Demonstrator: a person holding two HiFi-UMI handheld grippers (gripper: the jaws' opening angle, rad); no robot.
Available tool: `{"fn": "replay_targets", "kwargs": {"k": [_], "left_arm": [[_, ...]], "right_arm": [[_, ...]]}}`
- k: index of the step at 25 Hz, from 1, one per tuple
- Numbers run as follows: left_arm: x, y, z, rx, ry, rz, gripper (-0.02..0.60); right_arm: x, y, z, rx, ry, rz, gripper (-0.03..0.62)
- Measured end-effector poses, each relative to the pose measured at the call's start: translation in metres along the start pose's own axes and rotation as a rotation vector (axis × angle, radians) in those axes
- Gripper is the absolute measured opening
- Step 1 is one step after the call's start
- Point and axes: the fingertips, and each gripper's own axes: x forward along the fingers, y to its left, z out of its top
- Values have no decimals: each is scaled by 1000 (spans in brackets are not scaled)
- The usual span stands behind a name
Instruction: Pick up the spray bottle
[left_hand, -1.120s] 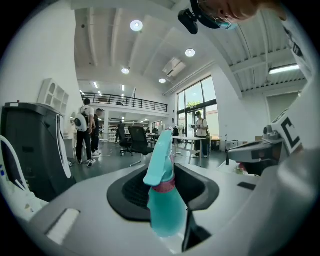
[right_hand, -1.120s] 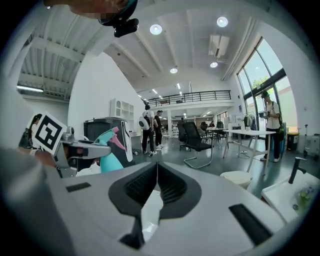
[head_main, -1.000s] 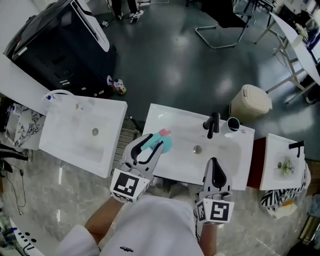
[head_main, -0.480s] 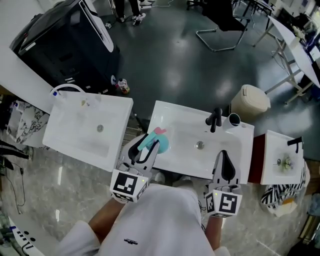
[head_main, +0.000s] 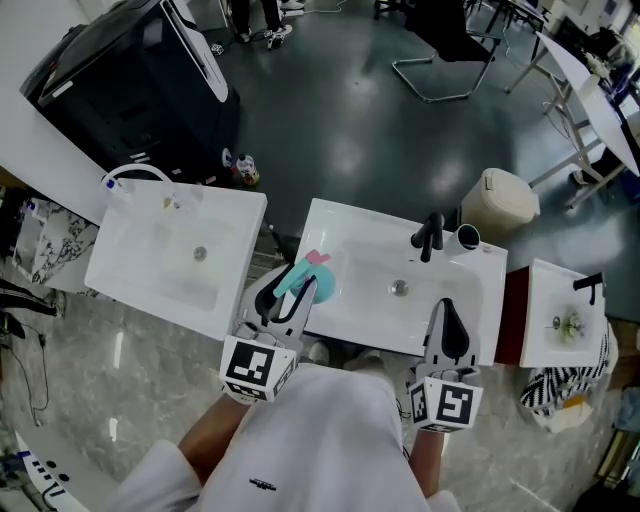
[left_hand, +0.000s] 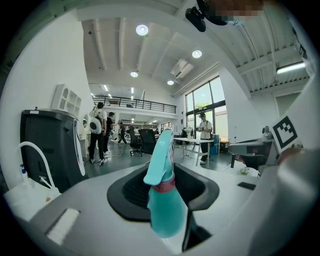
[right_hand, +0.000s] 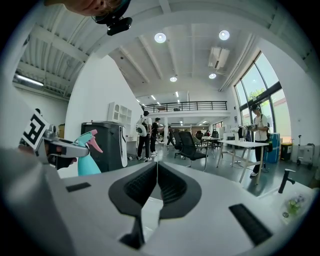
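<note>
Over the sink (head_main: 352, 232), nine o'clock of the drain (head_main: 400, 288), my left gripper (head_main: 300, 288) pinches the spray bottle (head_main: 326, 291) near its neck, so it could pivot loose; my right gripper (head_main: 447, 314) is pressed together.

Smooth teal plastic spray bottle (head_main: 320, 284), glossy white sink (head_main: 352, 240).

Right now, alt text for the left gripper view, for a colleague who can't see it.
A teal spray bottle with a pink collar is clamped upright between the left gripper's black jaws. Behind it lies an open hall with a black cabinet at left and people standing.
</note>
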Motion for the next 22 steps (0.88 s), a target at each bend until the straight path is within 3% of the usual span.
{"fn": "replay_targets", "kwargs": {"k": [22], "left_arm": [[3, -9, -1, -3, 9, -14, 140]], "right_arm": [[-1, 3, 1, -15, 2, 22, 6]]}}
